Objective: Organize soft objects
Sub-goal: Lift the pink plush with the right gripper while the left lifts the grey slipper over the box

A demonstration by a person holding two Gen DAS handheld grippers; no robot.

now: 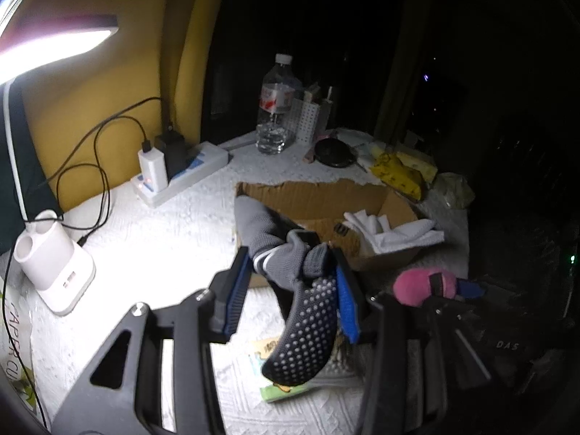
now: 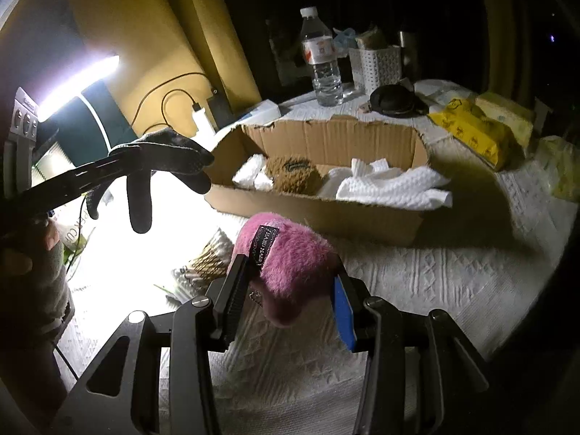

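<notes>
While the cardboard box (image 2: pixel 326 214) holds white cloths (image 2: pixel 391 185) (plus a brown plush (image 2: pixel 295 175)), each gripper clamps something soft.

Grey sock (image 1: pixel 290 264) with white stripes and pale dots over its dark sole, hanging just this side of the brown cardboard box (image 2: pixel 326 137). Fuzzy pink pouch (image 2: pixel 290 264) with a black label, also in front of the box. Inside it: white cloths (image 2: pixel 391 185), a tan fluffy piece (image 2: pixel 293 175). Yellow packets (image 2: pixel 471 130) to its right.
</notes>
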